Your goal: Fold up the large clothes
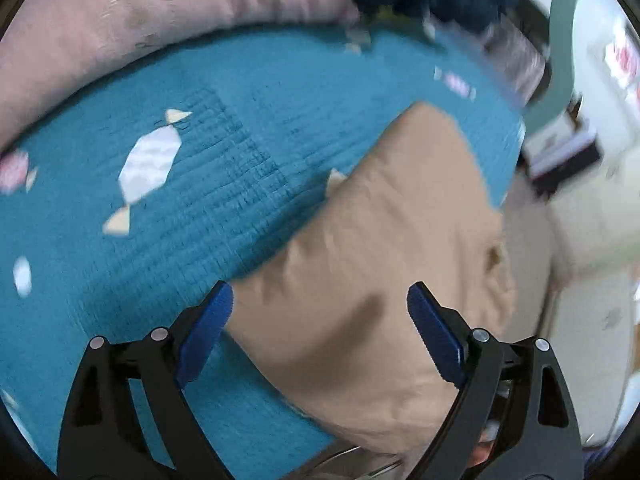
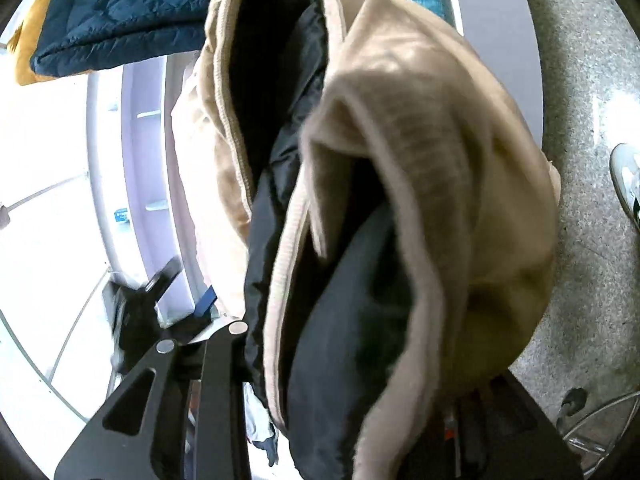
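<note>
A tan jacket with a black lining lies over the edge of a teal quilted bedspread. My left gripper is open, its blue-padded fingers astride the tan cloth, just above it. In the right wrist view the same jacket hangs bunched right in front of the camera, its black lining showing. It covers my right gripper's fingertips, so whether they are shut is hidden. The other gripper shows at lower left.
A pink pillow lies at the far side of the bed. A dark blue puffer jacket lies on the bed over a mustard garment. Grey speckled floor and a white shoe are at right.
</note>
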{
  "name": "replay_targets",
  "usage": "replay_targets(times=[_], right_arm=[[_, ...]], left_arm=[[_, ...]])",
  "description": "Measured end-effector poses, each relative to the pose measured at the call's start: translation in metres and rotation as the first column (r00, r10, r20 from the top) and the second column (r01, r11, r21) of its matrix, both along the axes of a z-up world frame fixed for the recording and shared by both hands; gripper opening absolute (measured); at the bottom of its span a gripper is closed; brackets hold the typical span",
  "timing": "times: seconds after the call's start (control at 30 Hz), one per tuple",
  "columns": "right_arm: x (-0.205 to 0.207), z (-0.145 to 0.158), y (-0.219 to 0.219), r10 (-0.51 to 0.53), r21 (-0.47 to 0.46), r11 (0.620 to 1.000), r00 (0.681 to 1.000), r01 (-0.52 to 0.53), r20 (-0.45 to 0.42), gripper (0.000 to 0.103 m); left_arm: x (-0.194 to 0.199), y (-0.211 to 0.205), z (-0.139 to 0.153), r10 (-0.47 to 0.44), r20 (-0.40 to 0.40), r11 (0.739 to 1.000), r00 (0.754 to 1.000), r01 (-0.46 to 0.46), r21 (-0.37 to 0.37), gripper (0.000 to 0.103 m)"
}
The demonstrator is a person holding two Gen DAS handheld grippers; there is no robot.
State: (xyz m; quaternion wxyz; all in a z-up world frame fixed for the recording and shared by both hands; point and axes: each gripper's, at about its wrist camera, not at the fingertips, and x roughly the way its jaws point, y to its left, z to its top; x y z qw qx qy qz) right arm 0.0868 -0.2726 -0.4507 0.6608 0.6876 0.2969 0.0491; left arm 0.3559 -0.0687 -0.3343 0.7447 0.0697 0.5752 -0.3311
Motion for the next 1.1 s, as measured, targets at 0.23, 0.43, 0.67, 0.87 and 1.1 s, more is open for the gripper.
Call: replay_targets(times=[0.23,0.43,0.67,0.87,1.1], right_arm=[[-0.001,-0.005,-0.001,-0.003,0.012,1.0,1.0,0.003,0.0,0.035],[0.002,-0.007,0.0,-0.013,0.024,1.0,1.0,0.014,-0.012,0.037],[0.004,-0.004,0.005,-0.018,0.024,1.0,0.999,0.018,-0.028,0.041],[0.004,0.021,-0.002,-0.002,-0.061,0.998,0.999,-0.001,-0.046,0.033],[0.0,0.078,-0.041,0.005,-0.189,0.982,1.0,-0.003,0.011,0.028]], left_arm=[[0.043,-0.047,-0.055,-0.172,-0.105,0.978,0.979,0.183,0.104,0.091],[0.065,-0.035,-0.103,-0.145,-0.395,0.989,0.907,0.137,-0.047,0.094],[0.059,-0.025,-0.108,-0.192,-0.441,0.969,0.877,0.097,-0.228,0.049],[0.025,-0.03,-0.056,-0.253,-0.255,0.95,0.933,0.19,-0.248,0.024],[0.007,-0.063,0.011,-0.32,-0.114,0.907,0.941,0.268,-0.326,0.022]])
